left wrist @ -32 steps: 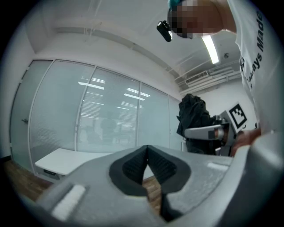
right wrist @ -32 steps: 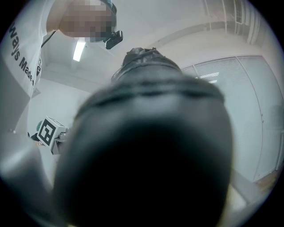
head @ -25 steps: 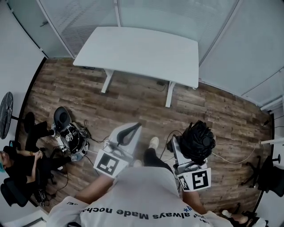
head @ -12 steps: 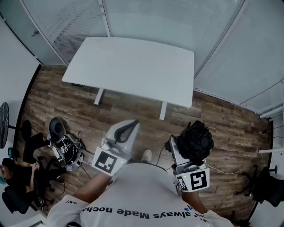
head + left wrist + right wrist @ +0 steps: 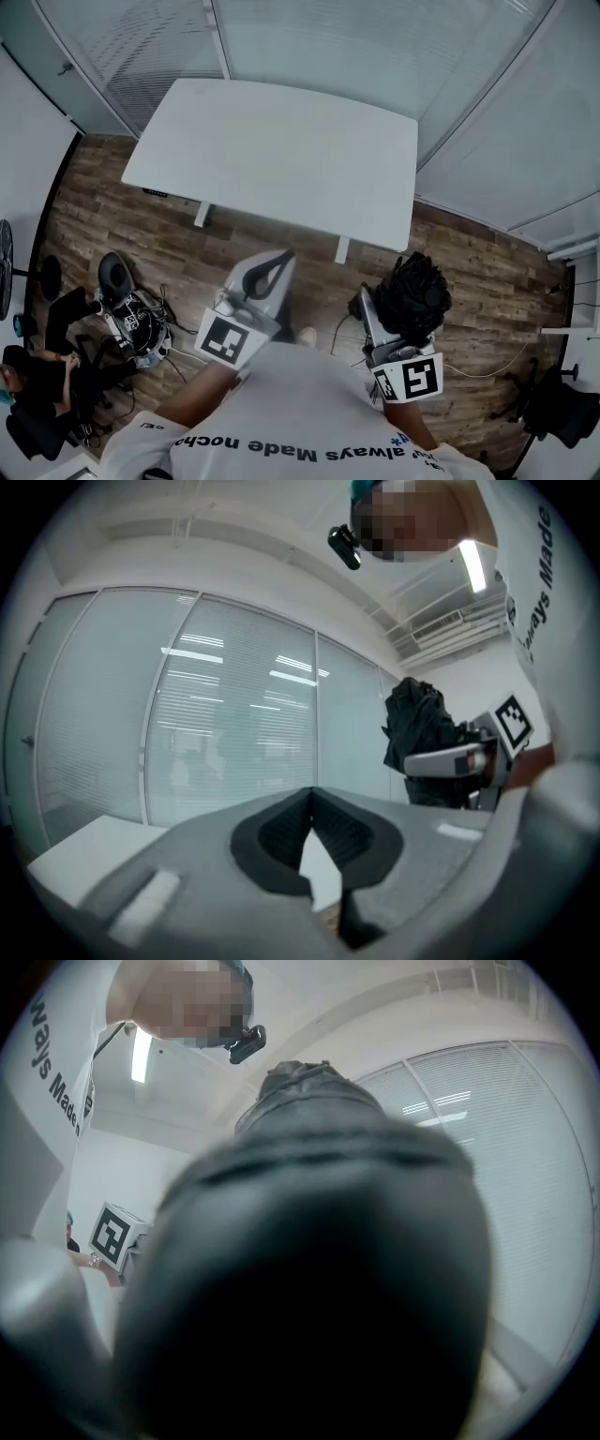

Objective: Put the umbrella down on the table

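A folded black umbrella (image 5: 414, 298) stands upright in my right gripper (image 5: 379, 324), whose jaws are closed on its lower part; in the right gripper view the umbrella (image 5: 319, 1269) fills almost the whole picture and hides the jaws. My left gripper (image 5: 273, 266) is held level beside it, shut, with nothing between its fingertips (image 5: 311, 797). The white table (image 5: 281, 150) lies ahead of both grippers, its top bare, its near edge a short way beyond the gripper tips. From the left gripper view a corner of the table (image 5: 84, 850) shows at lower left.
Glass walls with blinds (image 5: 375, 37) stand behind the table. On the wooden floor at left are a seated person (image 5: 42, 375), a piece of equipment with cables (image 5: 131, 314) and a fan (image 5: 5, 281). A dark chair (image 5: 558, 412) sits at lower right.
The table has come closer and larger in the head view as the person walked toward it. Both grippers keep their pose, the right still closed on the umbrella.
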